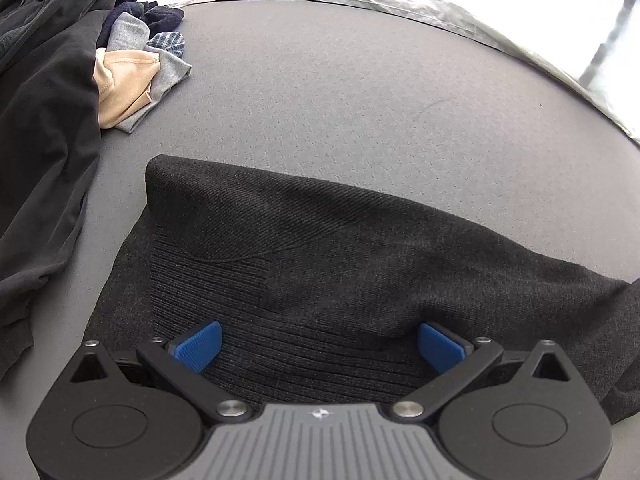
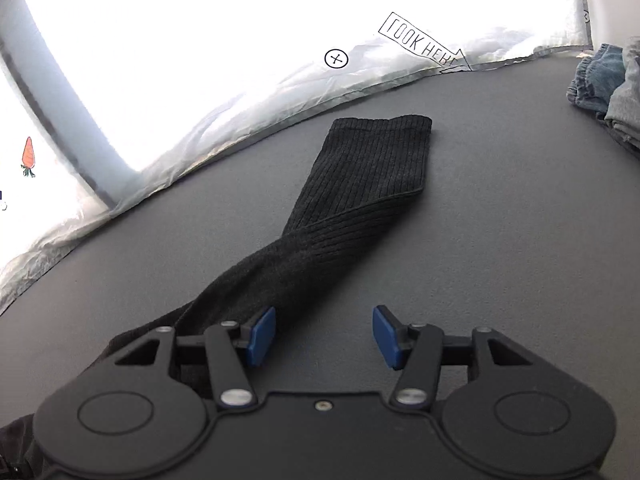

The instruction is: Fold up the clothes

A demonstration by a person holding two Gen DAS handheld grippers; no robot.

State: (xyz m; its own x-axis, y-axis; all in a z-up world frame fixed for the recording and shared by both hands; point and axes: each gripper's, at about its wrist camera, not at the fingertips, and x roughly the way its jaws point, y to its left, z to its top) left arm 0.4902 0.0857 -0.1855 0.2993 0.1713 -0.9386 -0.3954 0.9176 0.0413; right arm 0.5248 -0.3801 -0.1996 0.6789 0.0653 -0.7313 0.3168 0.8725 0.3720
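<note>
A dark charcoal knit sweater (image 1: 320,248) lies on the grey table (image 1: 340,100), its body partly folded. My left gripper (image 1: 320,346) is open just above its ribbed hem, blue pads wide apart, holding nothing. In the right wrist view one ribbed sleeve (image 2: 360,184) stretches away across the table toward the far edge. My right gripper (image 2: 324,336) is open and empty, with its left pad beside the sleeve's near part.
A pile of dark, beige, grey and plaid clothes (image 1: 80,80) lies at the far left. Folded blue and grey garments (image 2: 608,84) sit at the far right. A crinkled silver sheet (image 2: 240,120) borders the table's far edge.
</note>
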